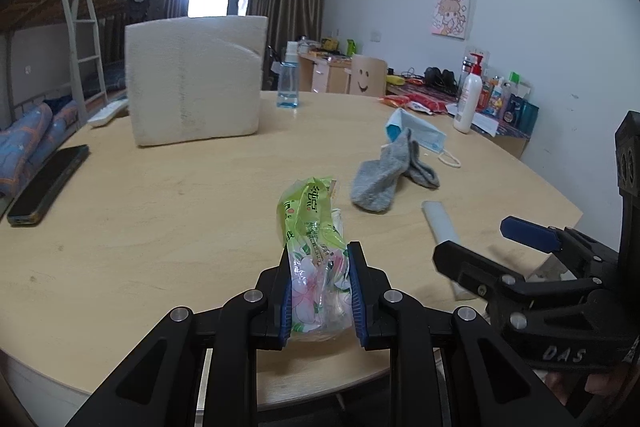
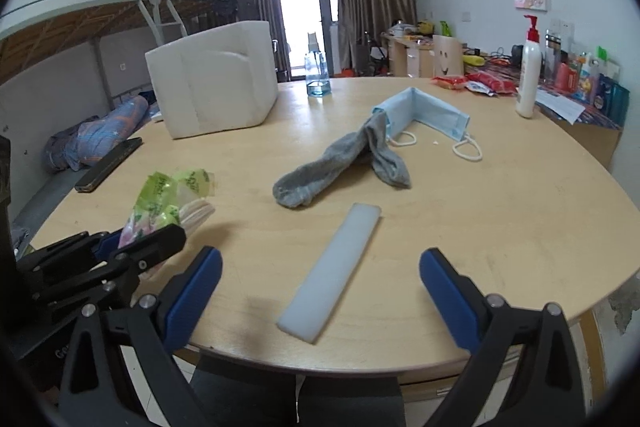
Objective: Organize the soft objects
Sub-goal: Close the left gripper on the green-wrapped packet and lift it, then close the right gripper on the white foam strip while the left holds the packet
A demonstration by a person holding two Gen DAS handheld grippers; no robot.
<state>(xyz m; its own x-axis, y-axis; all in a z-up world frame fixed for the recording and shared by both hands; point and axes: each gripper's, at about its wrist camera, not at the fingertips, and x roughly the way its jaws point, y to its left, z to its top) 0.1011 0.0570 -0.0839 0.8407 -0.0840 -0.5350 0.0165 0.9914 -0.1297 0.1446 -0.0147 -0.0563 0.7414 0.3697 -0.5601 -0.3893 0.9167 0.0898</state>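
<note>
My left gripper (image 1: 319,293) is shut on a green and pink tissue packet (image 1: 314,227), held just above the round wooden table (image 1: 160,211); the same packet (image 2: 160,203) shows at the left of the right wrist view. My right gripper (image 2: 320,291) stands open above the table's near edge, with a white foam strip (image 2: 334,271) lying between and ahead of its fingers, untouched. A grey sock (image 2: 344,163) lies mid-table, overlapping a blue face mask (image 2: 424,111). In the left wrist view the grey sock (image 1: 390,173), the face mask (image 1: 416,131) and the foam strip (image 1: 440,221) lie to the right.
A big white foam block (image 1: 194,79) stands at the table's back left, a black phone (image 1: 48,185) at the left edge. A blue spray bottle (image 1: 288,79), a white pump bottle (image 1: 468,99) and red snack packets (image 2: 472,83) stand at the back. A bunk bed is on the left.
</note>
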